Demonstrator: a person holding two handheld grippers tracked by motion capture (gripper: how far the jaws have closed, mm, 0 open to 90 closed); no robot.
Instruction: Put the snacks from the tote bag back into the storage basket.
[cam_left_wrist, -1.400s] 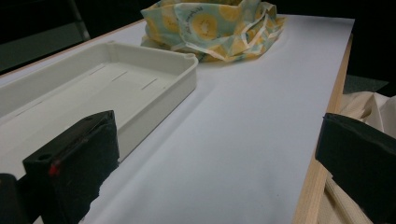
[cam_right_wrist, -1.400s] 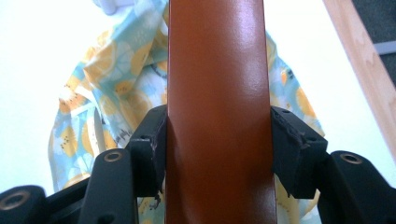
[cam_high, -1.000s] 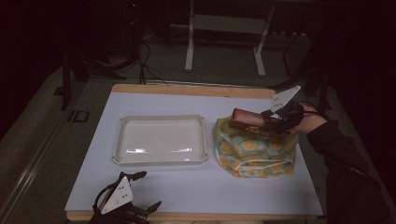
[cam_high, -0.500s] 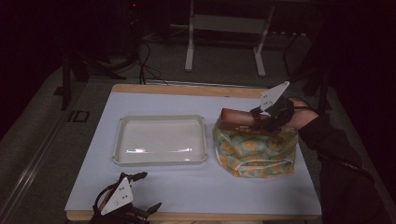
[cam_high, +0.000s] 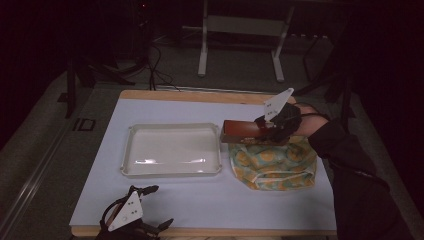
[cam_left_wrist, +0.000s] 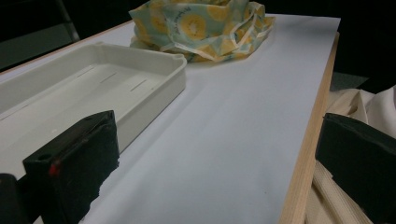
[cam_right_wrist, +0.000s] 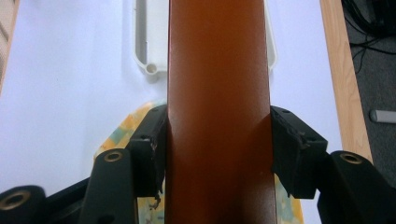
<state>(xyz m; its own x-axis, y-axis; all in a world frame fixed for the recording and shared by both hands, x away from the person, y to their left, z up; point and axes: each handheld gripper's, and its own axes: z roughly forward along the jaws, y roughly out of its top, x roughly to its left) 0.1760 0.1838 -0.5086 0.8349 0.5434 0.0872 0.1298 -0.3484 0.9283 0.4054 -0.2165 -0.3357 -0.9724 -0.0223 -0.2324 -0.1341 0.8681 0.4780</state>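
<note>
High view: the right gripper (cam_high: 267, 131), at about 2 o'clock on the table (cam_high: 210, 210), has its jaws clamped on the sides of a reddish-brown block (cam_high: 241, 131) held level above the near edge of the yellow-patterned cloth bag (cam_high: 275, 162), the block's free end pointing to 9 o'clock over the right rim of the white tray (cam_high: 172, 172). The left gripper (cam_high: 142, 210) sits at 7 o'clock by the table's front edge, jaws spread wide with nothing between them.

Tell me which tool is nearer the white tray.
Right. The right tool holds a brown block just past the white tray's right rim, over the patterned cloth. The left tool rests at the table's near edge.
</note>
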